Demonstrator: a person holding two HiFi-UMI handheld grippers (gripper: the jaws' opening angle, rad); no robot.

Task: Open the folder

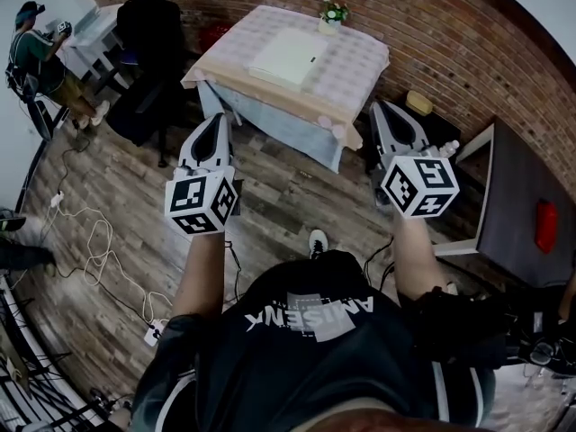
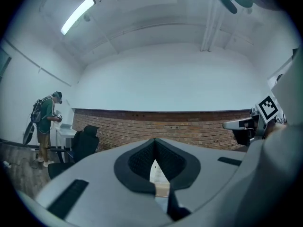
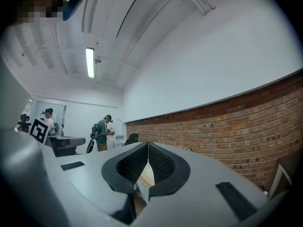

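Note:
The folder (image 1: 288, 57) is a flat white rectangle lying shut on a table (image 1: 355, 75) with a pale checked cloth, far ahead by the brick wall. Both grippers are held level in the air over the wooden floor, short of the table. My left gripper (image 1: 216, 120) points toward the table's near left corner, its jaws pressed together with nothing in them. My right gripper (image 1: 382, 108) is beside the table's right corner, also shut and empty. In the left gripper view the closed jaws (image 2: 154, 142) face the brick wall; the right gripper view shows the same closed tips (image 3: 147, 146).
A small flower pot (image 1: 333, 13) stands at the table's far edge. A black office chair (image 1: 148, 25) is left of the table, and a person (image 1: 36, 52) stands at a desk further left. A dark table (image 1: 526, 196) with a red thing (image 1: 545, 226) is at right. Cables (image 1: 90, 250) lie on the floor.

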